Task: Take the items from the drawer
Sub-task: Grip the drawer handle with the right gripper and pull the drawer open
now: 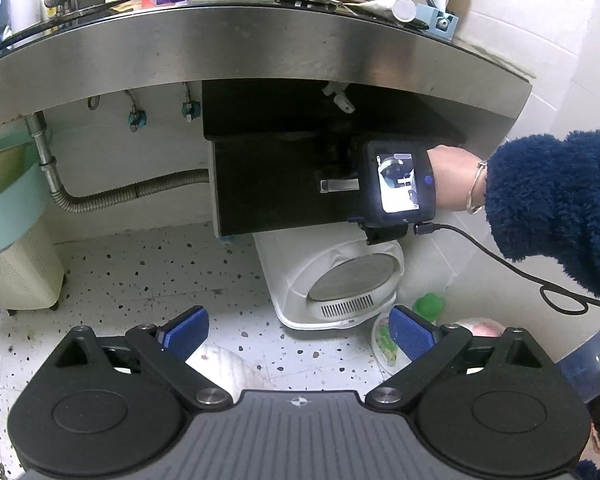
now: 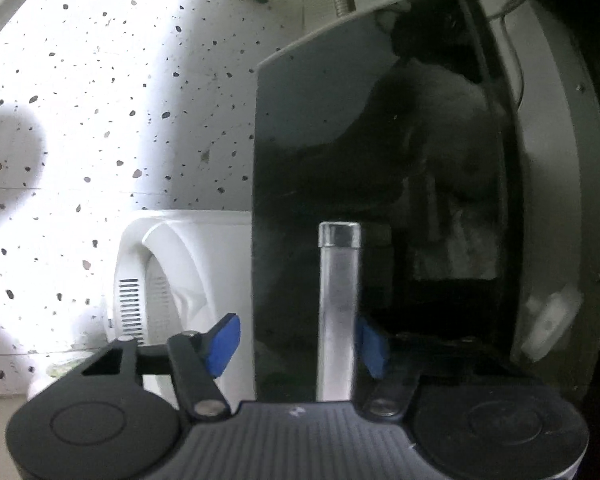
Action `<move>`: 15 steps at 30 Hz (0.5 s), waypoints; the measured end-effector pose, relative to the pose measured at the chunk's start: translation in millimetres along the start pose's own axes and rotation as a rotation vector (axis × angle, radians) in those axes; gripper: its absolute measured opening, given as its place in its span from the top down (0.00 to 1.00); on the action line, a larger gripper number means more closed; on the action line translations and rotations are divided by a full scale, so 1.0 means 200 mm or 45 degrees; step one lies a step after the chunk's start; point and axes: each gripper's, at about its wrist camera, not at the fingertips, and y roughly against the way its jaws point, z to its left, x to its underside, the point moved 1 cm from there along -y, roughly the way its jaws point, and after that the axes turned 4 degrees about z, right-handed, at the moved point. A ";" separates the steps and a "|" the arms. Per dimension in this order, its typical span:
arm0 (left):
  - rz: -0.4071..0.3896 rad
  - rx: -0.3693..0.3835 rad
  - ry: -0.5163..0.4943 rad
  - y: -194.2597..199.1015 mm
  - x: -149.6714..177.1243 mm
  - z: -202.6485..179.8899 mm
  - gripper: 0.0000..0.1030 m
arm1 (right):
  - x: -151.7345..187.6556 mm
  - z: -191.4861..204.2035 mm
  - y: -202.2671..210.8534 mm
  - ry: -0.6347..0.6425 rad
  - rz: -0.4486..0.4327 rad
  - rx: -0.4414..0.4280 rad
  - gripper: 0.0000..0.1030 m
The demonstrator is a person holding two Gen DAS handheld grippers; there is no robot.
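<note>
A black drawer (image 1: 268, 184) hangs under the steel counter (image 1: 260, 44), with a silver bar handle (image 1: 338, 185). In the right wrist view the drawer front (image 2: 300, 184) is glossy black and the handle (image 2: 337, 300) runs between my right gripper's blue pads (image 2: 224, 344). My right gripper (image 2: 300, 346) is open around the handle, not closed on it. It also shows in the left wrist view (image 1: 398, 184), held by a hand in a blue fleece sleeve. My left gripper (image 1: 298, 334) is open and empty, low above the floor. The drawer's contents are hidden.
A white appliance (image 1: 340, 280) sits on the speckled floor (image 1: 160, 280) below the drawer. A corrugated drain hose (image 1: 132, 194) and pale green bin (image 1: 8, 208) are at left. A green bottle (image 1: 428, 306) and a cable (image 1: 520, 272) are at right. The countertop holds clutter.
</note>
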 end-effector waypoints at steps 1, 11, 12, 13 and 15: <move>0.003 0.001 0.001 0.00 0.00 0.00 0.05 | 0.00 -0.02 -0.01 -0.017 -0.003 -0.009 0.37; 0.014 0.009 -0.003 -0.01 -0.01 -0.03 0.05 | -0.03 -0.18 -0.08 -0.107 0.005 -0.045 0.31; 0.016 0.004 -0.001 -0.01 -0.01 -0.03 0.05 | -0.04 -0.19 -0.08 -0.117 0.003 -0.045 0.31; 0.017 0.001 0.003 -0.01 -0.01 -0.02 0.05 | -0.04 -0.19 -0.09 -0.132 0.000 -0.046 0.31; 0.021 -0.005 0.010 0.00 -0.01 -0.01 0.05 | -0.05 -0.19 -0.11 -0.133 0.002 -0.040 0.30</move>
